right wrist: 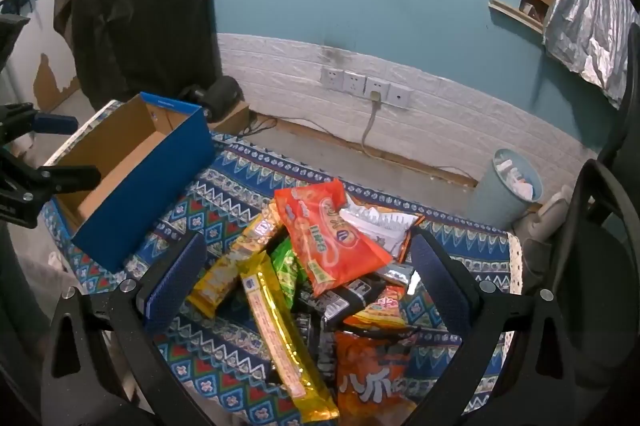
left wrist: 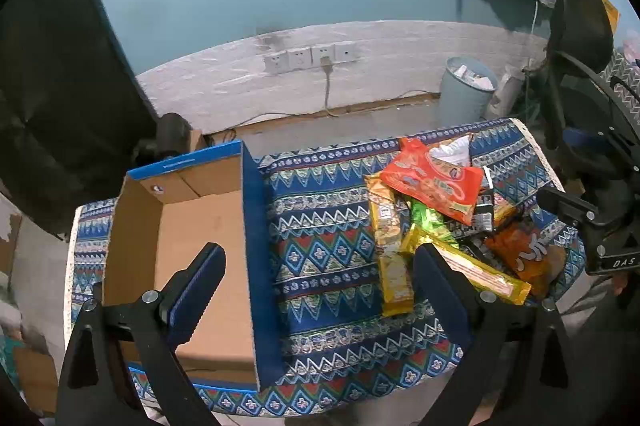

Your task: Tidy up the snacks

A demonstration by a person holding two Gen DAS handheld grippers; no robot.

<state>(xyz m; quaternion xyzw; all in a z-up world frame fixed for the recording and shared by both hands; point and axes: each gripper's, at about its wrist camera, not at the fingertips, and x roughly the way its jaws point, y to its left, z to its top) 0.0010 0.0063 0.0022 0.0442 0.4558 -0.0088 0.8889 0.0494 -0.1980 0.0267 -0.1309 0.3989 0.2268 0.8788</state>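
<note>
Both grippers, left gripper (left wrist: 320,274) and right gripper (right wrist: 306,266), gape wide (holding nothing) above snack pile (right wrist: 320,266).

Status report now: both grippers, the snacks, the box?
Left gripper open, above box and cloth. Right gripper open, over snack pile. Box holds no snacks yet. Nothing blocks the way.

Snack pile (right wrist: 320,266) between spread fingers (right wrist: 176,278)
</note>
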